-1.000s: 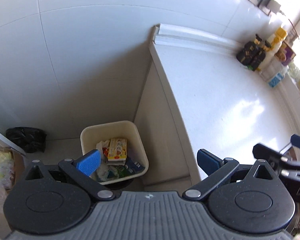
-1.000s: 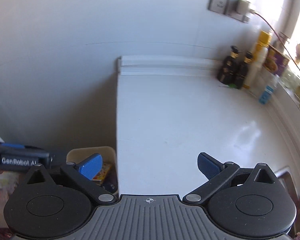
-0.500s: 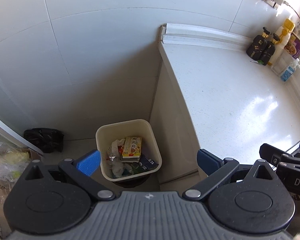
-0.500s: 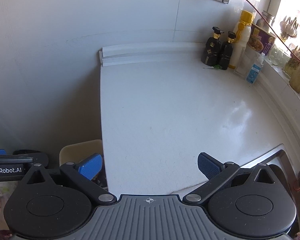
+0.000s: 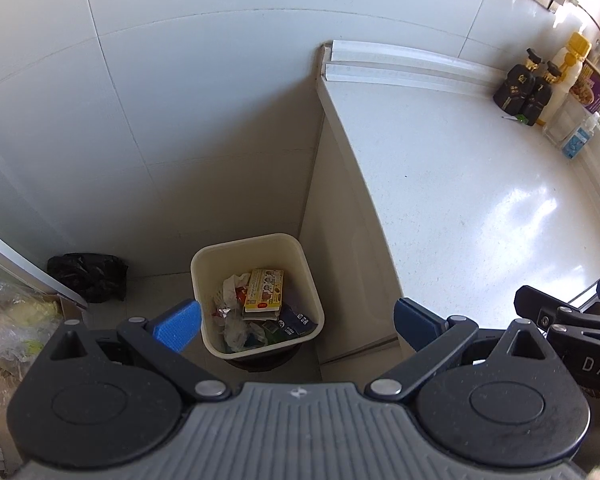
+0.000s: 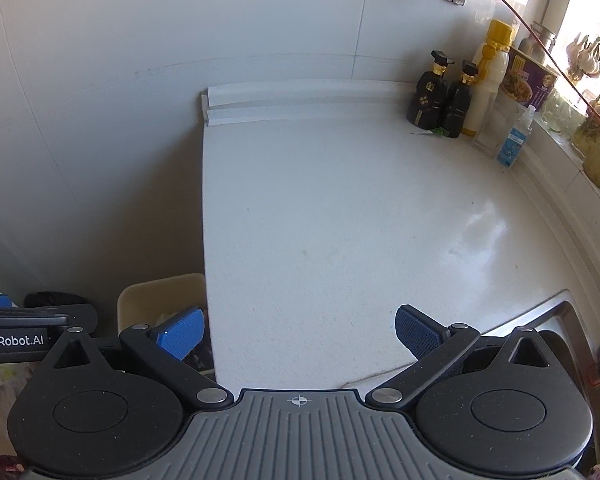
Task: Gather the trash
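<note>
A cream bin [image 5: 256,248] stands on the floor in the corner beside the white counter [image 5: 460,208]. It holds a yellow box [image 5: 265,290], crumpled white wrappers [image 5: 232,320] and dark packets [image 5: 294,322]. My left gripper [image 5: 296,322] is open and empty, high above the bin. My right gripper [image 6: 298,332] is open and empty above the counter's [image 6: 340,220] front left part. The bin's rim [image 6: 160,288] shows at the left of the right wrist view. Each gripper's side shows in the other's view.
Dark bottles [image 6: 444,96], a yellow-capped bottle [image 6: 488,76], a purple tub [image 6: 528,84] and a small spray bottle [image 6: 514,140] stand at the counter's back right. A sink edge [image 6: 556,312] is at right. A black bag [image 5: 88,276] lies on the floor left of the bin.
Both grippers have pulled back and up, so the bin and counter look smaller and farther. Both have stayed open and empty.
</note>
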Motion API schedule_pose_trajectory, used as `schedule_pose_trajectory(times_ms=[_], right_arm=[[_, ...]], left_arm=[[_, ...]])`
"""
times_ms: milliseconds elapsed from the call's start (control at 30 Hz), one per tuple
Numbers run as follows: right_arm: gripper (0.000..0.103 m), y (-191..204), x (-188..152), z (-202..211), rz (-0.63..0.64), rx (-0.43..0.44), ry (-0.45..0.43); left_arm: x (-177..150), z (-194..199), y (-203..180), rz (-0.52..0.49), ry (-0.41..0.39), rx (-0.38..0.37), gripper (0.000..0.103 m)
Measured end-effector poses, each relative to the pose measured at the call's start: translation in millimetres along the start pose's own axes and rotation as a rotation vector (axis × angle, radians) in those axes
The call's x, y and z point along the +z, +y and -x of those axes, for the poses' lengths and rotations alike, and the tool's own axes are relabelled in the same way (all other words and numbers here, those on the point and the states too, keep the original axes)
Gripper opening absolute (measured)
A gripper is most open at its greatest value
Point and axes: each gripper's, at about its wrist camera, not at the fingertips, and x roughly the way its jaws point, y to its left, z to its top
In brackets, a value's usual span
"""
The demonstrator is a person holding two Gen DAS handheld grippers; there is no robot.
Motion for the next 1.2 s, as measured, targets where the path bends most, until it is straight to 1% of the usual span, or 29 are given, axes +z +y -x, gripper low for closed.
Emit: schedule_pose_trajectory(times_ms=[1200], right_arm=[[0.103, -4, -1, -12, 0.012, 0.015, 0.026]], left_arm=[[1, -9, -2, -0.018, 0.036, 0.009, 0.103]])
